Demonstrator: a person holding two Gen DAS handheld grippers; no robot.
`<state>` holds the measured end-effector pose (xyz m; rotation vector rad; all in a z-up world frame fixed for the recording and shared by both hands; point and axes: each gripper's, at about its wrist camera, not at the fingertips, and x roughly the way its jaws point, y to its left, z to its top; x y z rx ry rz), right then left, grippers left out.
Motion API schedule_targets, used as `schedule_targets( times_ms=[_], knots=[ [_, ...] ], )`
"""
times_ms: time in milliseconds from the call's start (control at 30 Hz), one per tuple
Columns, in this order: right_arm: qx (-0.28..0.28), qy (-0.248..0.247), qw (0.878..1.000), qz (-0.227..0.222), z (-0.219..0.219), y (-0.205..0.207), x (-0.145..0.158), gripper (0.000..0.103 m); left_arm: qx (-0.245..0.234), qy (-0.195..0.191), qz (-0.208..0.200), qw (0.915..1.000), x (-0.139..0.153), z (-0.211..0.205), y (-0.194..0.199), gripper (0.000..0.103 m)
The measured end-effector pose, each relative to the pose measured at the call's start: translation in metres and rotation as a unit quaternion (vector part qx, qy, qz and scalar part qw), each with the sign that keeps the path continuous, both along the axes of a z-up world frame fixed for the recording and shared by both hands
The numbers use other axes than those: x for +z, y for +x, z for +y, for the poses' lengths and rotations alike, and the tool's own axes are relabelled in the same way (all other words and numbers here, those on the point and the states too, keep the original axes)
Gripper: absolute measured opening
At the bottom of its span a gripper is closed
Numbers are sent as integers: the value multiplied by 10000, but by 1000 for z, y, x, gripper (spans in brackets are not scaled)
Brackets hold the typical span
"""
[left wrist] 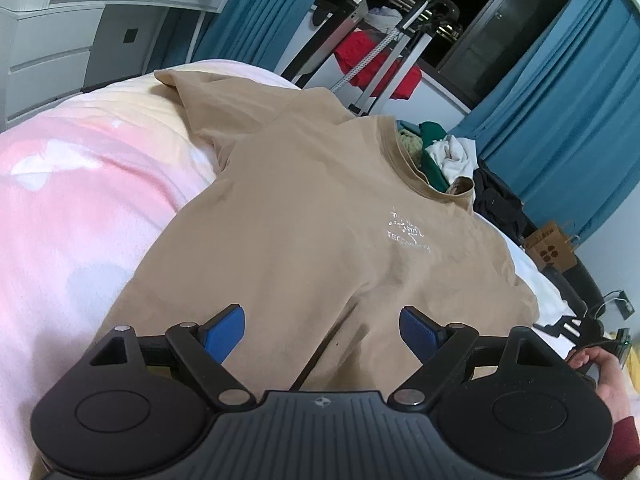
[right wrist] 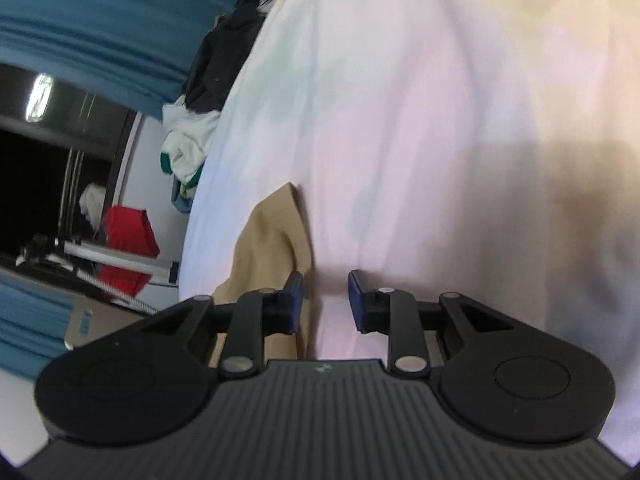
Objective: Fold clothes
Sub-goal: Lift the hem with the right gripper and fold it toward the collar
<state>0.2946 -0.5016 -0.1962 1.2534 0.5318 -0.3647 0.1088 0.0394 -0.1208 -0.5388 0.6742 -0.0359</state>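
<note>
A tan T-shirt (left wrist: 320, 208) with a small white chest print lies spread face up on the pink and white bed cover (left wrist: 76, 208), collar toward the far right. My left gripper (left wrist: 320, 320) hovers over the shirt's lower part, its blue pads wide apart and nothing between them. In the right wrist view, a tan sleeve or corner of the shirt (right wrist: 272, 240) lies on the bed sheet (right wrist: 420, 120). My right gripper (right wrist: 325, 286) is just beside it with a small gap between the pads. Only bare sheet shows in the gap; the left pad sits at the cloth's edge.
A heap of green, white and dark clothes (left wrist: 444, 152) lies past the collar at the bed's far edge. Behind stand a drying rack with a red garment (left wrist: 376, 60), blue curtains (left wrist: 560, 120), a grey dresser (left wrist: 60, 40) and a cardboard box (left wrist: 552, 248). A hand (left wrist: 608, 376) shows lower right.
</note>
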Motion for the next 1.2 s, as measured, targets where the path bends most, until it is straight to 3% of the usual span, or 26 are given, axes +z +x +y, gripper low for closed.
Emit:
schedule_targets(
  times_ms=[200,433,467,500,633,767,933,1100,1200],
  knots=[
    [519,-126,9985,-110,13,5,-1,22,-29,-71,26,10000,0,-1,-1,86],
    [963,-637,9931,-203,31,21,-2,23,-63,-46,36,10000,-1,-4,-2,86],
    [1002,-675,9923,-262,32,22,-3,21,-67,-44,37,10000,-1,-4,-2,86],
    [1055,-730,9913,-291,32,24,-2,7,-63,-51,39,10000,-1,-4,-2,86],
    [879,-1357,9868,-129,35,15,19,5,-57,-71,40,10000,-1,-3,-3,86],
    [412,-2571,9654,110,38,-1,57,4,-78,-17,35,10000,-1,-4,-3,86],
    [-113,-4023,9138,549,43,-18,80,3,-118,143,23,9998,1,-8,-3,86],
    [165,-2839,9586,-166,11,-42,65,6,-157,175,33,9997,2,-9,-3,86],
    [261,-955,9930,-647,-5,-49,36,8,-156,128,19,9998,5,-9,-5,86]
  ],
)
